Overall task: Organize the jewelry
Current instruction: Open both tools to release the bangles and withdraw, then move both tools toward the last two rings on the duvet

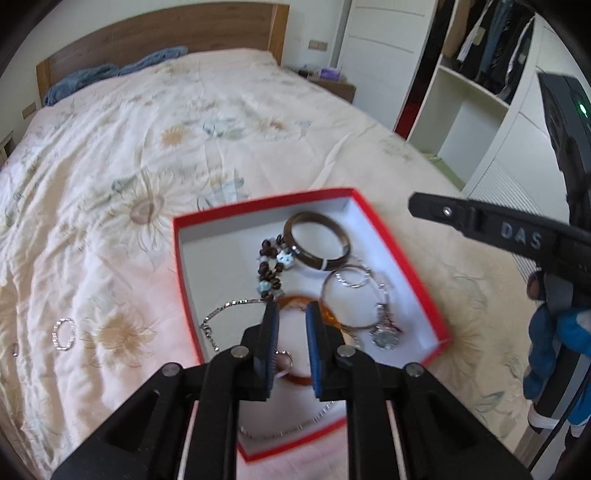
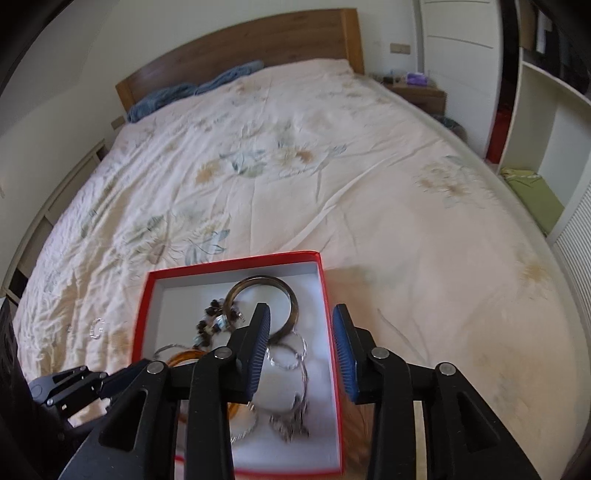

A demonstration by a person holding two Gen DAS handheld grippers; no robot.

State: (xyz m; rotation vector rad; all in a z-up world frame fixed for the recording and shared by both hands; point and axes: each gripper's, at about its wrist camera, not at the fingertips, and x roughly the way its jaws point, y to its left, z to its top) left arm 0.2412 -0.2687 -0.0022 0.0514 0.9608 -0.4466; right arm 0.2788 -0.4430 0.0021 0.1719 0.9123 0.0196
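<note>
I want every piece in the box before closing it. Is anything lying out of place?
Yes. A small silver ring-like band lies loose on the floral bedspread, apart from the red box and to its left, while the bangles, beads and chains are inside. It also shows in the right wrist view.

The box lay on the bed, well before the headboard. In the box, a bangle sat at the far side, beads just left of it, and hoops before it. A small ring lay on the bed well left of the box. Both hand-held grippers hung over the box's near part.
</note>
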